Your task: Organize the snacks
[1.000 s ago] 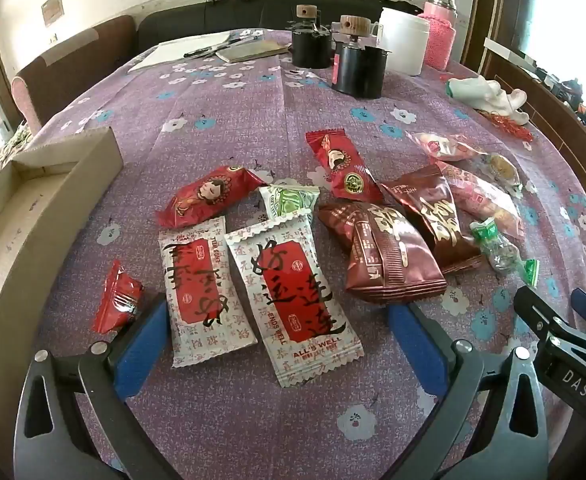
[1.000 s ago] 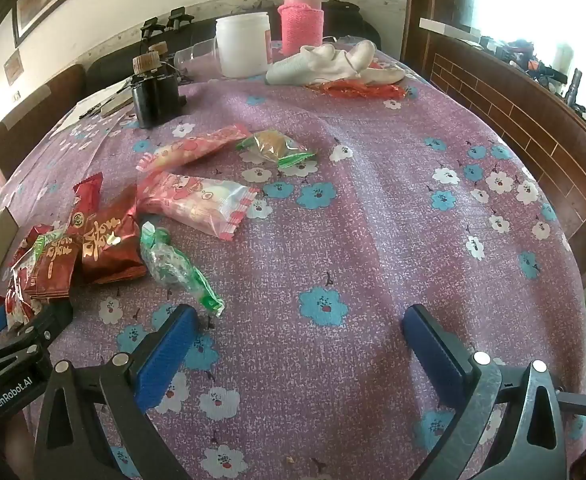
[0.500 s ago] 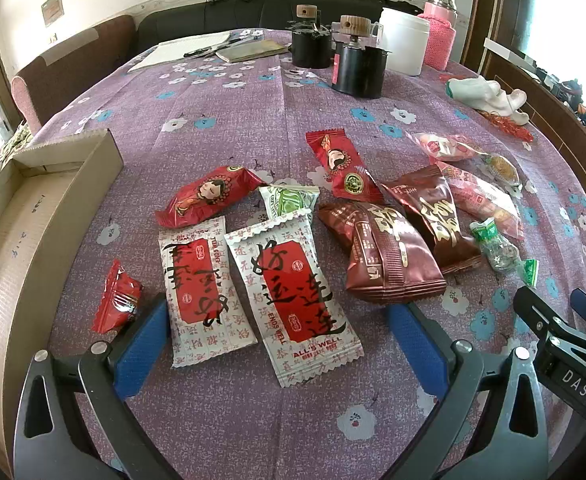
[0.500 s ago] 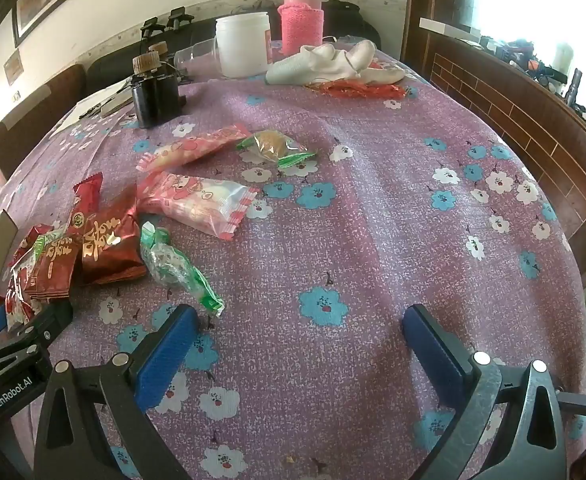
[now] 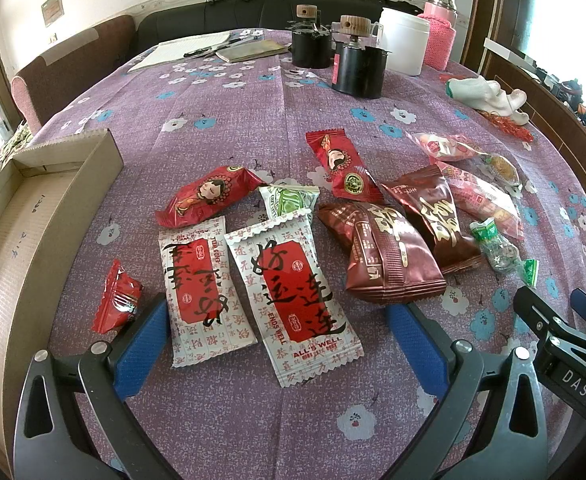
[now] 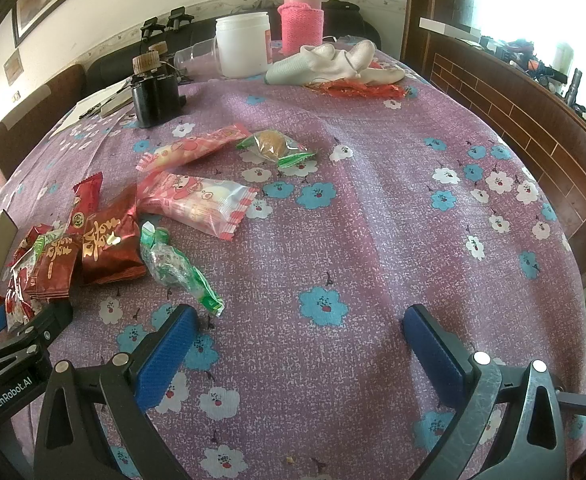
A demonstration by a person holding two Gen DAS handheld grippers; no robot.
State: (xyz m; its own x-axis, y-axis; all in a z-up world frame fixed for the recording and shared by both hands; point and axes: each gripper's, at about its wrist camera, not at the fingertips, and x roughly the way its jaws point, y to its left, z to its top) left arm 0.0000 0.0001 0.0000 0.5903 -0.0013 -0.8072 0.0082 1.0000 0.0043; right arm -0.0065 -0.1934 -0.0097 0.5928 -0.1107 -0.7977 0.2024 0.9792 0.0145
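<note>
Snack packets lie scattered on the purple flowered tablecloth [image 5: 253, 120]. Two white-and-red packets [image 5: 297, 300] [image 5: 199, 292] lie just ahead of my open left gripper [image 5: 279, 336], with nothing between its fingers. A small red candy [image 5: 117, 300] sits by its left finger. Beyond lie red packets [image 5: 209, 196] [image 5: 343, 166], a green packet [image 5: 289, 200] and two dark red bags [image 5: 385, 260] [image 5: 437, 212]. An open cardboard box [image 5: 21, 216] stands at the left. My right gripper [image 6: 297, 340] hovers open over bare cloth. Its left finger is near a green-ended wrapped candy [image 6: 173, 268], with pink packets [image 6: 197, 200] [image 6: 197, 148] farther off.
At the back stand black containers with wooden knobs [image 5: 357, 68], a white jar [image 6: 243, 46], a pink-sleeved flask [image 6: 301, 24], papers [image 5: 181, 50] and a white cloth [image 6: 333, 64]. A wooden ledge [image 6: 513, 120] runs along the right. The left gripper's body [image 6: 9, 364] shows in the right wrist view.
The left gripper's view has shifted slightly, showing a bit more of the cardboard box. The right gripper and the snacks have not visibly moved.
</note>
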